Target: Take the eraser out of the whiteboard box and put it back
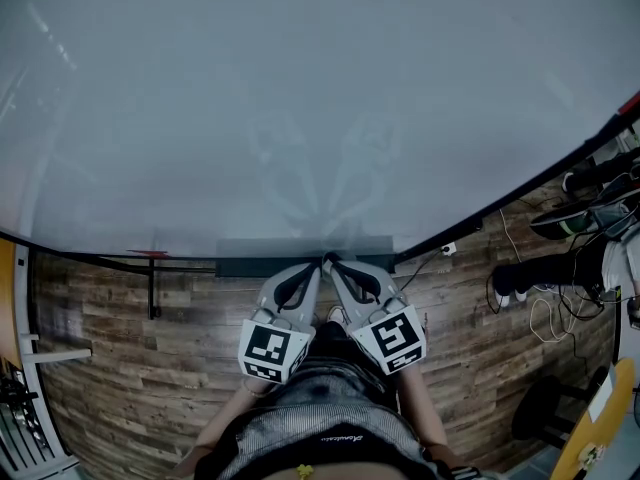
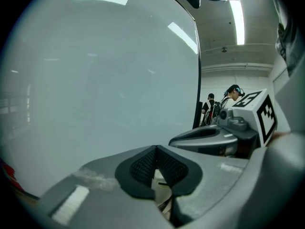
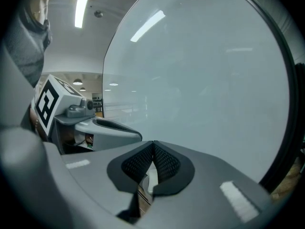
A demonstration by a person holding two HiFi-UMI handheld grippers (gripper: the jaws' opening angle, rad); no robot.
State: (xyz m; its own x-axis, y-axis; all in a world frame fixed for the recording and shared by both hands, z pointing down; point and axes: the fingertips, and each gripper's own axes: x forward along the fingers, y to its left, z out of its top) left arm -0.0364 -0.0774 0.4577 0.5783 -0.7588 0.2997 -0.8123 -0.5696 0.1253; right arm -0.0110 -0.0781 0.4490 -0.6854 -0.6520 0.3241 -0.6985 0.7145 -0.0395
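A big whiteboard (image 1: 300, 98) fills the head view, and the long dark box (image 1: 250, 266) runs along its lower edge. I see no eraser in any view. My left gripper (image 1: 318, 266) and right gripper (image 1: 331, 262) are held side by side over the box, tips almost touching each other. In the left gripper view the left gripper (image 2: 156, 150) has its black pads pressed together with nothing between them. The right gripper (image 3: 153, 145) is likewise shut and empty in its own view, close to the board (image 3: 205, 70).
A wood-plank floor (image 1: 130, 368) lies under the board. Black stand feet (image 1: 535, 268), cables and a white socket (image 1: 449, 249) sit at the right. A small red item (image 1: 150, 253) rests on the board's rail at the left. People (image 2: 231, 97) stand far off.
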